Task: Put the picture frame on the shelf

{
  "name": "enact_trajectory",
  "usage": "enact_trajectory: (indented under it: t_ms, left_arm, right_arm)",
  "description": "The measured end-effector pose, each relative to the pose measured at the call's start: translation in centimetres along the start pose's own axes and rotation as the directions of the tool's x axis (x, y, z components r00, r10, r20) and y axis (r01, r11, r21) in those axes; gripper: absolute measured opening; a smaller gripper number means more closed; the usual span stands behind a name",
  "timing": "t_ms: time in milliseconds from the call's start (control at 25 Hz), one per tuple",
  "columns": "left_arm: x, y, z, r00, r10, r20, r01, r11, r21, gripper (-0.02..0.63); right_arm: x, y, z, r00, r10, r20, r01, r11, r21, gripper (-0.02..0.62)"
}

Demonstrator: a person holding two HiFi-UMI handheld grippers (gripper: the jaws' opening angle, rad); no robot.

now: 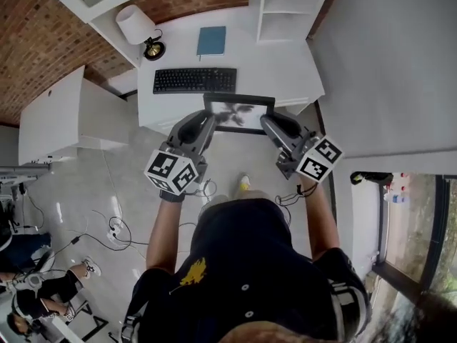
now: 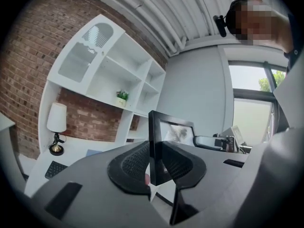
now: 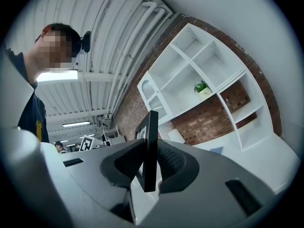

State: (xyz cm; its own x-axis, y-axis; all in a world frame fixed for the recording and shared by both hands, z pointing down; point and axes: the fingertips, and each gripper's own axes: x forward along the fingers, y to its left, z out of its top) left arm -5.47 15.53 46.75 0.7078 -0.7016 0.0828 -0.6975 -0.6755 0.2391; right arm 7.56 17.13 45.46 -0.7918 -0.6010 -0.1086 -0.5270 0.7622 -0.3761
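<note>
The picture frame hangs in the air over the front edge of the desk, just past the keyboard, carried between the two tools. The left gripper is clamped on its left side rail and the right gripper on the right rail, pads pressing front and back of the thin black moulding. It looks light and stiff, so a hold at both ends keeps it from twisting. The smooth rail could slip if the squeeze eases. The pane may be glass, though I cannot be sure from here, so it wants setting down gently. The shelf stands beyond the desk, well apart.
</note>
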Motion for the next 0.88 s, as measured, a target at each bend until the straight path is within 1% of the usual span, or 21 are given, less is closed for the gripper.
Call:
enact_trajectory:
  t_ms: [200, 360, 520, 680, 880]
  left_arm:
    - [2.2, 0.8, 0.3, 0.999, 0.039, -0.006, -0.039, 0.999, -0.014, 0.094]
    - [3.9, 1.3, 0.7, 0.998, 0.062, -0.001, -0.062, 0.998, 0.001, 0.094]
    - [4.8, 2.3, 0.8, 0.996, 0.094, 0.005, -0.094, 0.996, -0.008, 0.092]
    - [5.3, 4.1, 1.5, 0.995, 0.102, 0.019, -0.101, 0.995, -0.013, 0.092]
    - [6.1, 7.1, 2.1, 0.995, 0.099, 0.024, -0.099, 0.995, -0.024, 0.092]
  right_arm:
    - [0.8, -2.6, 1.1, 1.0, 0.012, -0.002, -0.012, 0.999, -0.031, 0.08]
    - [1.2, -4.4, 1.7, 1.0, 0.009, 0.004, -0.009, 0.999, -0.031, 0.08]
    - [2.0, -5.6, 1.8, 1.0, -0.001, 0.0, 0.001, 1.0, -0.029, 0.08]
    - [4.1, -6.5, 2.2, 1.0, -0.008, -0.011, 0.007, 0.999, -0.054, 0.08]
    - [6.9, -7.7, 2.5, 0.998, -0.048, -0.032, 0.045, 0.994, -0.098, 0.08]
